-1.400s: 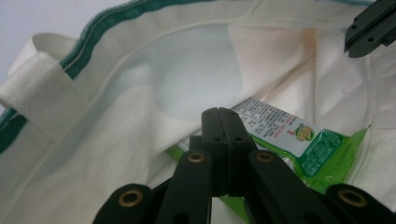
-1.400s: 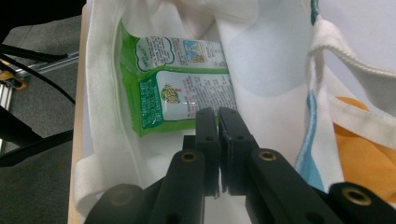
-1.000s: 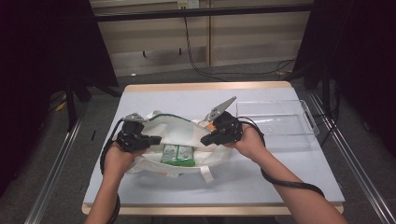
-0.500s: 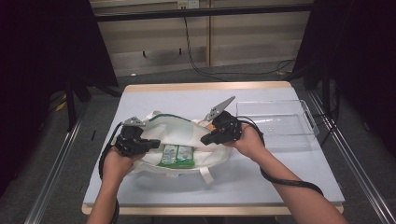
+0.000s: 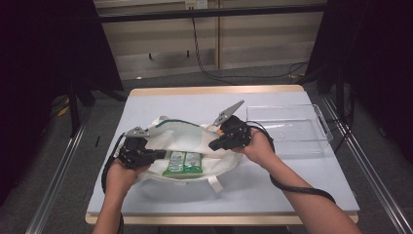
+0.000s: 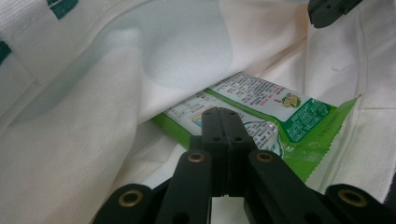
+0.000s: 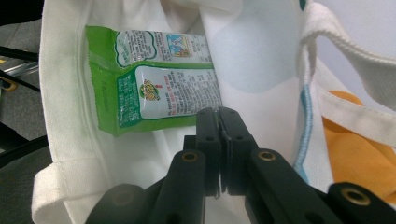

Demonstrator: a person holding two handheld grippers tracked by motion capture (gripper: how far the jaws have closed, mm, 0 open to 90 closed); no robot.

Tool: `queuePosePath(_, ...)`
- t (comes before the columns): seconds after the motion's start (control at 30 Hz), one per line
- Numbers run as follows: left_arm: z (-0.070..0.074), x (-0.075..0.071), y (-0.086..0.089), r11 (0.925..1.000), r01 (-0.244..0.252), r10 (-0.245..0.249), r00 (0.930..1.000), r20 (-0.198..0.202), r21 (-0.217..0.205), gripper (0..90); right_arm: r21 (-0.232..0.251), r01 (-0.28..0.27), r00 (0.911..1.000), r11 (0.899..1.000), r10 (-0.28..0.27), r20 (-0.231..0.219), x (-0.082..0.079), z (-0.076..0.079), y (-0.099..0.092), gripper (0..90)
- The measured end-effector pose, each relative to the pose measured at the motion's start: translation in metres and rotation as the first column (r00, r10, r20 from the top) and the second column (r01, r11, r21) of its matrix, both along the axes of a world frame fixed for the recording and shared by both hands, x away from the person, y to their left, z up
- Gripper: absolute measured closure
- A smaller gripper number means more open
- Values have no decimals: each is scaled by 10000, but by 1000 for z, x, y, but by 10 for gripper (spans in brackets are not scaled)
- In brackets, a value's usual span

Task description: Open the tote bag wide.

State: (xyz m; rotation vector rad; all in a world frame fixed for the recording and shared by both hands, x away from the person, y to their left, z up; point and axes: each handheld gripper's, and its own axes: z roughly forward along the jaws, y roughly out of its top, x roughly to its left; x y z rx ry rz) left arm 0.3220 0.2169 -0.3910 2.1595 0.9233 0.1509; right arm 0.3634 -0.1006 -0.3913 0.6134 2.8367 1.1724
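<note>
Tote bag, white cloth, sits centre-frame in the high view on the table, mouth held open. Green snack packet lies flat inside it, lower centre.

Left gripper pinches the bag's left rim, jaws closed on fabric. Right gripper does the same on the right rim.

Change vs a second ago: barely any. Both hands hold position, the packet sits in the same spot. Reads as a steady spread, packet seated.

Clear tray, right of frame, is empty. Orange item pokes out beside the bag.
</note>
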Motion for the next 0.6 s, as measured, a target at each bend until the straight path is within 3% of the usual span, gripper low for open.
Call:
queuePosePath(0.3,-6,-4,4,10000,-60,60,10000,-29,-11,900,11,147,9999,9999,-147,4,2,-1,-1,881)
queuePosePath(0.6,-6,-8,10,9982,-355,345,9992,222,473,900,21,238,9997,9997,-238,-20,3,-1,-3,881)
